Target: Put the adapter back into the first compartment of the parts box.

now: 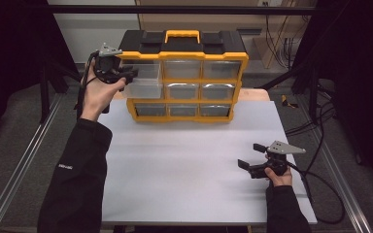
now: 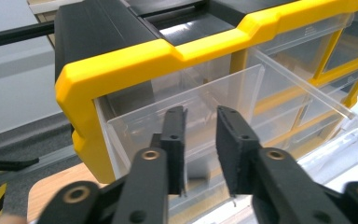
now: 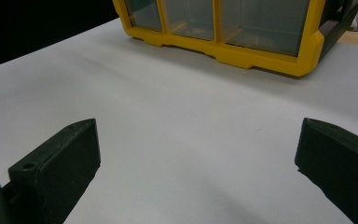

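Observation:
A yellow and black drawer cabinet (image 1: 182,56) stands at the back of the white table (image 1: 184,170). Its top left clear drawer (image 1: 148,87) is pulled partway out. My left gripper (image 1: 132,75) is at that drawer's left front corner. In the left gripper view the jaws (image 2: 200,116) stand a narrow gap apart over the clear drawer (image 2: 223,88), and the pads do not press on its thin wall. My right gripper (image 1: 251,155) rests low over the table's right side, far from the cabinet (image 3: 261,51). In its own view the right gripper (image 3: 198,130) is open wide, with bare table between the jaws.
The cabinet's other clear drawers (image 1: 199,90) sit pushed in and a yellow handle (image 1: 181,35) tops it. Cables (image 1: 320,184) trail off the table's right edge. A metal rail (image 1: 24,160) runs along the left side. Bare tabletop lies between both hands.

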`<move>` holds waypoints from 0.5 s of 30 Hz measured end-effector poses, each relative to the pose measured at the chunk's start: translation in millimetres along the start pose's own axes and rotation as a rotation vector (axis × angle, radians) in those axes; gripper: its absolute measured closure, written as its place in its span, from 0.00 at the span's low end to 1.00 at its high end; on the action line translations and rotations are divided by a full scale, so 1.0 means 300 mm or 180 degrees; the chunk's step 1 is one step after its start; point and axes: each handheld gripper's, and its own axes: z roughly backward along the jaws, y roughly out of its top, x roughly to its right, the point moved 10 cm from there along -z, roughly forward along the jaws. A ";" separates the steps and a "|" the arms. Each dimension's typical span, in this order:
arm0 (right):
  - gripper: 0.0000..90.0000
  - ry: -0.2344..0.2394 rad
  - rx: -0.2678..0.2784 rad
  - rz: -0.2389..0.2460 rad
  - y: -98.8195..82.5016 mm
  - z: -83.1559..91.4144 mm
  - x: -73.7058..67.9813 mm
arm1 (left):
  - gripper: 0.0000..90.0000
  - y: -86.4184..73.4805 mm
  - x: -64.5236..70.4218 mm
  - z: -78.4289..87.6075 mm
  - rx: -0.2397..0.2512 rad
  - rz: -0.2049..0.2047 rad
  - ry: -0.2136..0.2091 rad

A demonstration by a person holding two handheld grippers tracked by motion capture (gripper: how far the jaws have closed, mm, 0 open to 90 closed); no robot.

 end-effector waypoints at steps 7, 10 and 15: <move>0.01 -0.0003 0.0003 -0.0003 0.001 0.000 0.000 | 0.54 0.028 0.002 0.045 0.0196 0.0045 -0.0010; 0.01 -0.0002 0.0008 -0.0002 0.001 0.001 0.000 | 0.45 0.038 0.008 0.069 0.0268 0.0042 -0.0056; 0.01 -0.0002 0.0006 -0.0001 0.001 0.001 0.000 | 0.33 0.044 0.019 0.107 0.0349 0.0053 -0.0136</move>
